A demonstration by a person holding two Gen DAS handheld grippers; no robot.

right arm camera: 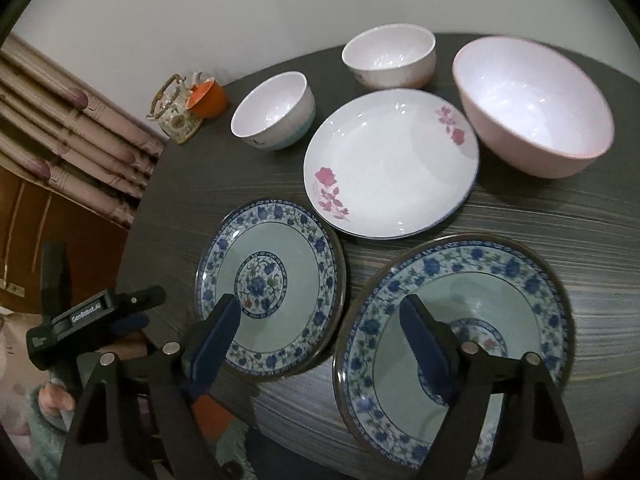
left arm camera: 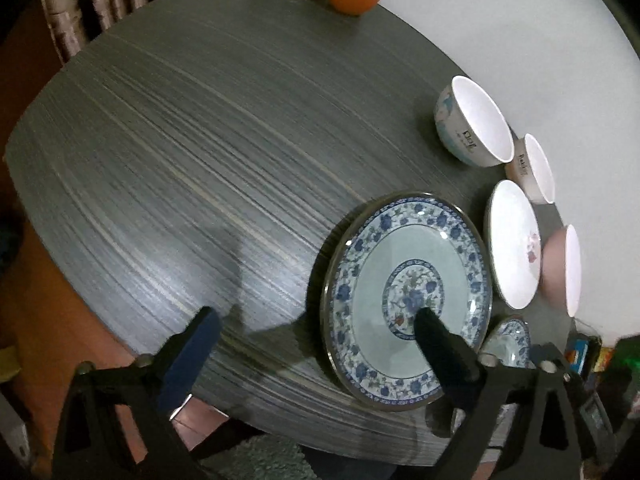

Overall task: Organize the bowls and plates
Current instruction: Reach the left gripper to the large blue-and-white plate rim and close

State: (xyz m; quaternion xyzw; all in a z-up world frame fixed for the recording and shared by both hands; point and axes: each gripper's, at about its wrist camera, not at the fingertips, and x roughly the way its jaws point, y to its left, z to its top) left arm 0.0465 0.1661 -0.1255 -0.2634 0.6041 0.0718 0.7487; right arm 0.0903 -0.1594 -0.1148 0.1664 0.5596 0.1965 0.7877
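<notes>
Your right gripper (right arm camera: 320, 340) hangs spread wide above two blue-patterned plates (right arm camera: 270, 294) on the bench (right arm camera: 560, 216), holding nothing; your left gripper (left arm camera: 316, 332) also gapes empty; rose plate (right arm camera: 390, 164) and three bowls (right arm camera: 534, 106) sit beyond

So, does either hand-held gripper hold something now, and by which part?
Nothing is held. The left hand-held gripper and right hand-held gripper are both open above the blue plates.

dark wood-grain table (right arm camera: 560, 216) with three plates (right arm camera: 390, 164), three bowls (right arm camera: 534, 106), teapot (right arm camera: 176, 110), orange cup (right arm camera: 208, 98)
</notes>
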